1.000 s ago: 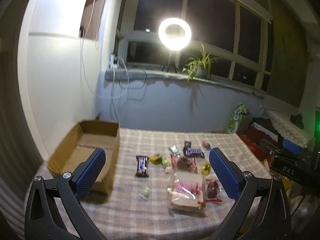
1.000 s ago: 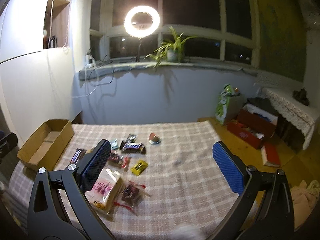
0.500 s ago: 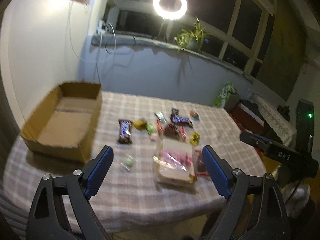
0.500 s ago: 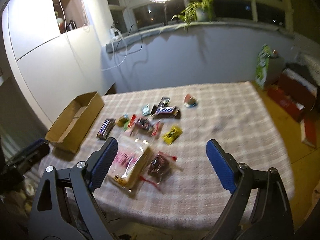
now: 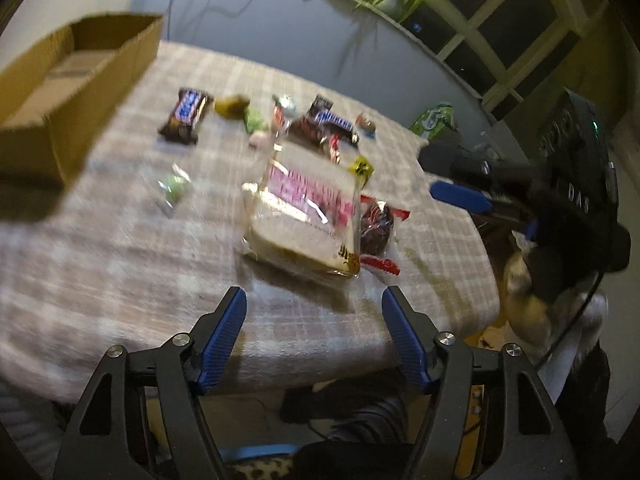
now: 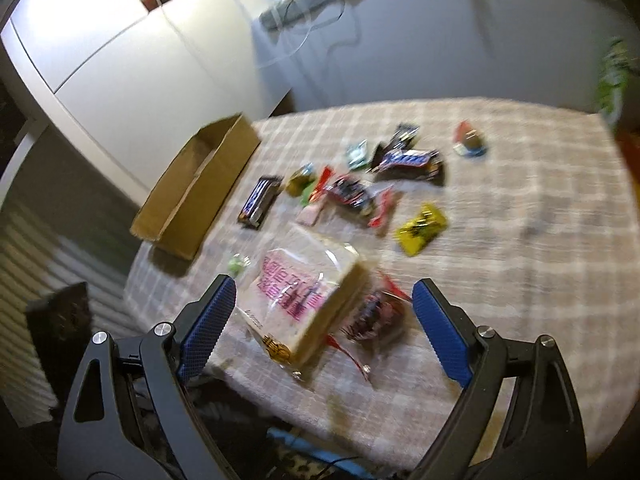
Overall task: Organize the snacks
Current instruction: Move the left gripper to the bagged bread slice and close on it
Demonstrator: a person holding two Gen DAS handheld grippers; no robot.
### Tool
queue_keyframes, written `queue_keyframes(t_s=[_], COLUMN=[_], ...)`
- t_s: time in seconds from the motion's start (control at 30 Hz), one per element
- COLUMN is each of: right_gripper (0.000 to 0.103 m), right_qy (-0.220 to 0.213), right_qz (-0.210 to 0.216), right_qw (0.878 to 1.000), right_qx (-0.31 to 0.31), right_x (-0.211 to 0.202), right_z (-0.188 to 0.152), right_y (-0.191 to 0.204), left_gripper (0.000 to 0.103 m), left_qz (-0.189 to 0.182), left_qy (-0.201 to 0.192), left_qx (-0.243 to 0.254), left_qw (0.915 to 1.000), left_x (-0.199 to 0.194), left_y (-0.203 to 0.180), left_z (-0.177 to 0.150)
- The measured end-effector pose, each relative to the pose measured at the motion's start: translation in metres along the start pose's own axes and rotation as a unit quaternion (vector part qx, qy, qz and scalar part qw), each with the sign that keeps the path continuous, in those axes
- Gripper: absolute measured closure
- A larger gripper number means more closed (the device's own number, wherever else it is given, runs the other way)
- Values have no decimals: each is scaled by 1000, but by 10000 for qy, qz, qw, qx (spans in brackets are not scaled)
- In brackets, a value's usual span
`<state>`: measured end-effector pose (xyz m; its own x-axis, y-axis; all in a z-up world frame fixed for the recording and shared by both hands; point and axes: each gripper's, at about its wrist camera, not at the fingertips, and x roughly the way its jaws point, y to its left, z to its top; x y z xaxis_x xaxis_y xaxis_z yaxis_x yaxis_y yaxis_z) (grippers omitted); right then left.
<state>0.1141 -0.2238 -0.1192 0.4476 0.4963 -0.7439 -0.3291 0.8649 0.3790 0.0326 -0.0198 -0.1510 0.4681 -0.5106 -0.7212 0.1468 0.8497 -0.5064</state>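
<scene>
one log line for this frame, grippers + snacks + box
left gripper: open, jaws closing, empty | right gripper: open, empty | sandwich pack: on table, untouched | cardboard box: no snacks visible inside

Bare checked cloth [image 5: 120, 264] lies open ahead of my left fingers [image 5: 224, 332]; the sandwich pack [image 6: 304, 300] blocks between my right fingers [image 6: 436, 328].

Left gripper [image 5: 314, 312]: pitched steeply downward, blue-padded fingers [image 5: 224, 334] apart with nothing between them; its jaws have just been closing. Right gripper [image 6: 322, 300]: likewise pitched downward, jaws wide, pads pressing on nothing. In the left wrist view the right gripper [image 5: 484, 212] appears at three o'clock, blurred, one blue finger pointing toward nine o'clock.
</scene>
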Motion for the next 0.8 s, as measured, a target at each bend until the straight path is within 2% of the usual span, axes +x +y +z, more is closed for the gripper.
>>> queue_keyframes(t_s=[0.2,0.33,0.53,0.8], right_gripper=[10,10,10,10], right_qy=[555,766,949,1132], right_qz=[279,125,5,178], right_qw=[9981,9969,9955,9933], right_qx=[49,-87,19,-135], right_x=[41,62,84,102], right_z=[24,33,41,36], right_y=[-12,-8,-8,-2], left_gripper=[34,34,38,39], left_qz=[-8,-67,-237,-95], left_qy=[144,170,377,402], left_qx=[-218,-161,-162,-22], left_qw=[9997,9997,9989,9991], left_x=[15,23,36,36], left_y=[1,3,13,10], left_z=[6,11,16,17])
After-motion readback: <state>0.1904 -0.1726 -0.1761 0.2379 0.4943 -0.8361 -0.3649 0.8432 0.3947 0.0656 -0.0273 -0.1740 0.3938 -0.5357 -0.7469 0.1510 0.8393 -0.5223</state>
